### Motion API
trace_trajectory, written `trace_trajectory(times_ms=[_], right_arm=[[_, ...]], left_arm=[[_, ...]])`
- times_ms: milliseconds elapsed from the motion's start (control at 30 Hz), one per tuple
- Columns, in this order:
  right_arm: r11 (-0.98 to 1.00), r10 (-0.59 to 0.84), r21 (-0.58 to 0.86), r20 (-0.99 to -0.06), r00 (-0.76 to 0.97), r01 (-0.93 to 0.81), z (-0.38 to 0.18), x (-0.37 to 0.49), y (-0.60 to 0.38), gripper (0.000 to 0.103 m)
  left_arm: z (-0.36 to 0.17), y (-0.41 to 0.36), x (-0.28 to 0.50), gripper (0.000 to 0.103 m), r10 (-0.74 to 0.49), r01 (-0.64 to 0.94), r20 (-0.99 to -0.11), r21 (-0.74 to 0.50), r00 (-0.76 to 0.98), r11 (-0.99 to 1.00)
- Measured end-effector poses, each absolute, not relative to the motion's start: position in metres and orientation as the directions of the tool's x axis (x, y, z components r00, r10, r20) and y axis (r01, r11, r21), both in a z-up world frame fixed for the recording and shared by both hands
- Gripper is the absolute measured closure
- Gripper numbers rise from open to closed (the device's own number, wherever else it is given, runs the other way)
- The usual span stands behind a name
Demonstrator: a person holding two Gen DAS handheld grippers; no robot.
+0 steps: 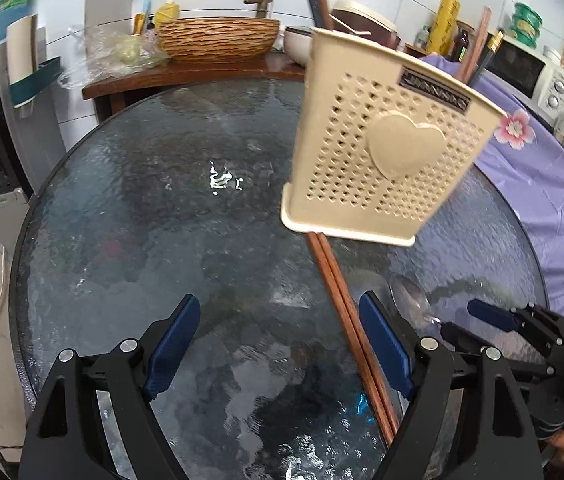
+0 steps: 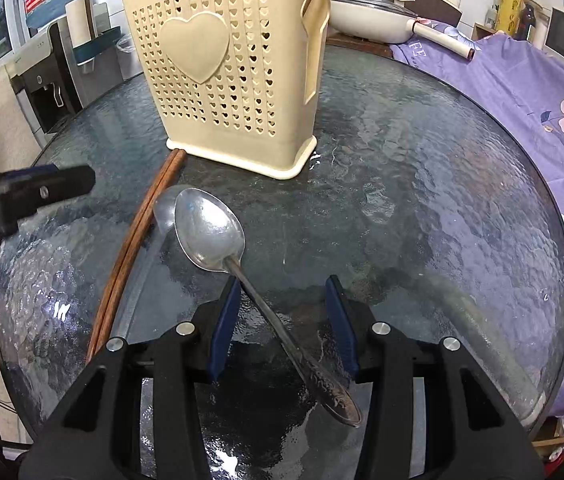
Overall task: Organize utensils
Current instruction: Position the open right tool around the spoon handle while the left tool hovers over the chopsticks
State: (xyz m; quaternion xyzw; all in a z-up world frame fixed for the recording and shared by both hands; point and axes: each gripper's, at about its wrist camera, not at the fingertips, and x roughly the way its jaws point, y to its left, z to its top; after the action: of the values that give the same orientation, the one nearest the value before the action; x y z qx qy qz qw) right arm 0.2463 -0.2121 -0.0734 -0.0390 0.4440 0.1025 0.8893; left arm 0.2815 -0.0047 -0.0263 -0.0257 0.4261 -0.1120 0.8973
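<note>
A cream perforated utensil holder (image 2: pixel 225 76), marked JIANHAO and bearing a raised heart, stands upright on a round textured-glass table (image 2: pixel 422 200). A pair of reddish-brown wooden chopsticks (image 2: pixel 133 240) lies on the glass, one end touching the holder's base. Just beside them rests a metal spoon (image 2: pixel 209 228), bowl toward the holder. The right gripper (image 2: pixel 282 320) straddles the spoon's handle, its blue pads apart; the handle passes close by one pad, and no clamp on it shows. The left gripper (image 1: pixel 277 344) hovers on the near side of the holder, jaws spread wide with nothing between them, the chopsticks running just inside one pad.
</note>
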Motion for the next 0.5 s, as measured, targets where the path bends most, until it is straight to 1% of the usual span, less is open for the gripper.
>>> trace_trajectory(times_ms=[100, 200, 500], right_arm=[[0.976, 0.175, 0.062, -0.791, 0.586, -0.208, -0.073, 0.247, -0.217, 0.059], [0.977, 0.175, 0.065, -0.789, 0.588, -0.204, -0.072, 0.248, -0.217, 0.059], [0.979, 0.184, 0.089, -0.783, 0.594, -0.185, -0.071, 0.249, -0.224, 0.059]], left_arm=[[-0.03, -0.012, 0.279, 0.025, -0.22, 0.197, -0.767, -0.125, 0.602, 0.972], [-0.034, -0.018, 0.277, 0.027, -0.22, 0.212, -0.776, -0.114, 0.591, 0.971], [-0.042, -0.026, 0.273, 0.027, -0.228, 0.243, -0.793, -0.104, 0.566, 0.964]])
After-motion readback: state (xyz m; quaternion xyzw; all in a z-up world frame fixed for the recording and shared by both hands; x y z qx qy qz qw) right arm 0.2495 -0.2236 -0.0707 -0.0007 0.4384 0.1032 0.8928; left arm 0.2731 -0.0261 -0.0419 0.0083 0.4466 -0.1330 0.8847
